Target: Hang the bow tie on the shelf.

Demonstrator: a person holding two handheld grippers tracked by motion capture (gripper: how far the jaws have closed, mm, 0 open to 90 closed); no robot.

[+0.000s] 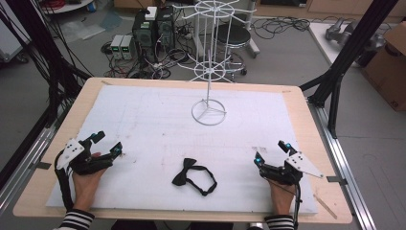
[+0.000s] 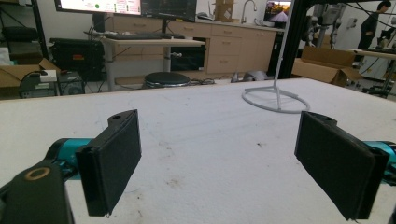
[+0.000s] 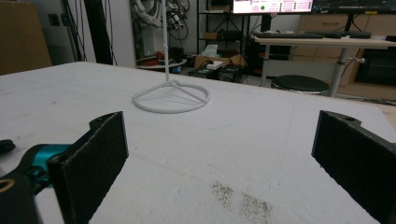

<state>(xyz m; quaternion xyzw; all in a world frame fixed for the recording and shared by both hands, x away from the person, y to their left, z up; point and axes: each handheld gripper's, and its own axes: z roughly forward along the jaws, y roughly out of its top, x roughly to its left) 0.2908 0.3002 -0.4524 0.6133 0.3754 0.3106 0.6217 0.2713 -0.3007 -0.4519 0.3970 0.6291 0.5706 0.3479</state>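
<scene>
High view: a black bow tie lies flat on the white mat covering the tabletop, at about six o'clock from the ring base of a white wire rack. The left tool rests at nine o'clock of the bow tie, the right tool at three o'clock, each gripped by a hand in a striped sleeve, both well apart from the tie.

Left gripper view: the jaws stand wide apart with nothing between them; the rack's base sits at one o'clock.

Right gripper view: the jaws gape wide and empty, the rack's base at eleven o'clock, above a dark smudge on the mat.
</scene>
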